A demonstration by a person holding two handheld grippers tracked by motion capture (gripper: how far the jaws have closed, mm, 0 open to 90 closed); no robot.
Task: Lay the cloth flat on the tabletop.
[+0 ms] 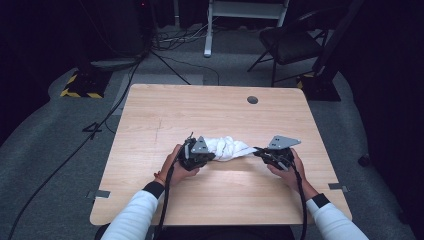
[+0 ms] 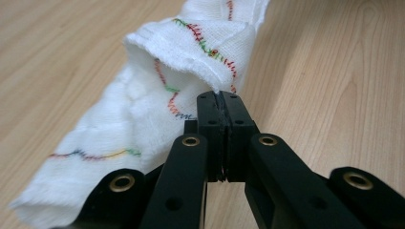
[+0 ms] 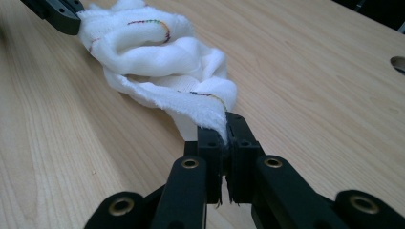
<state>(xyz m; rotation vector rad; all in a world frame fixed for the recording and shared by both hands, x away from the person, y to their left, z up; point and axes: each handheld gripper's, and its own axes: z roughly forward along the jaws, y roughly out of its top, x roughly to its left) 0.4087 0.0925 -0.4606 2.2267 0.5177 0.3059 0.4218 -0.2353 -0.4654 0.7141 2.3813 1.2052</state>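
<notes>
Both grippers, left gripper (image 2: 220,102) and right gripper (image 3: 225,131), are clamped on the white stitched cloth (image 1: 227,147)'s edges; I'd lift evenly and pull apart gently so it unbunches.

In the left gripper view the white cloth (image 2: 157,95) runs off the frame at 12 and 7 o'clock, and its pinched corner is hidden between the left tongs (image 2: 220,102). In the right gripper view the hole in the table (image 3: 399,64) is cut off at 3 o'clock.
</notes>
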